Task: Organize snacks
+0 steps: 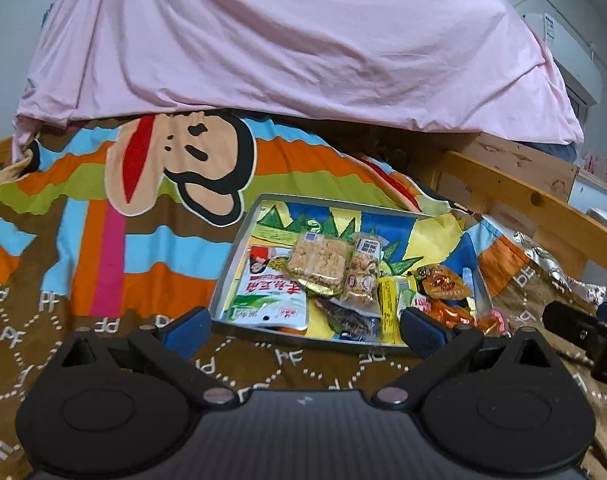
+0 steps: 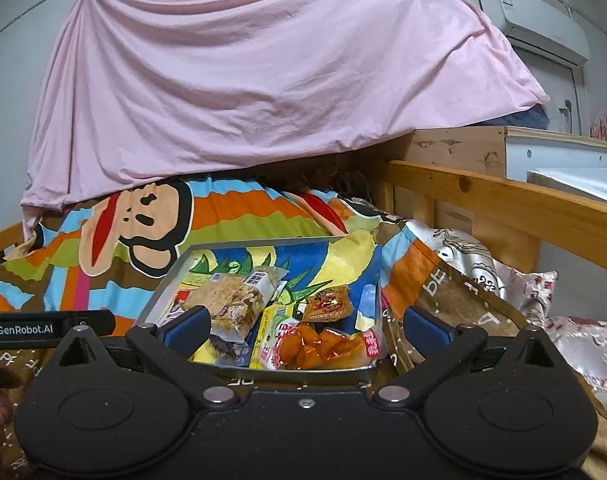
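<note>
Both spread wide and empty: left hand-held gripper [image 1: 303, 330] and right hand-held gripper [image 2: 305, 330], hovering just before the snack-filled metal tray [image 1: 227, 270] on the bed's cartoon blanket [image 1: 103, 240]

The tray [image 1: 231, 268] looks like dull grey metal with a smooth painted floor. The snack packets [image 2: 323, 344] are glossy plastic film, some clear. The blanket [image 1: 103, 240] is soft matt cloth, as is the wrinkled pink sheet [image 2: 263, 80]. The bed rail [image 2: 503, 204] is bare knotty wood. Each tool's [image 1: 303, 328] body is matt black plastic.
</note>
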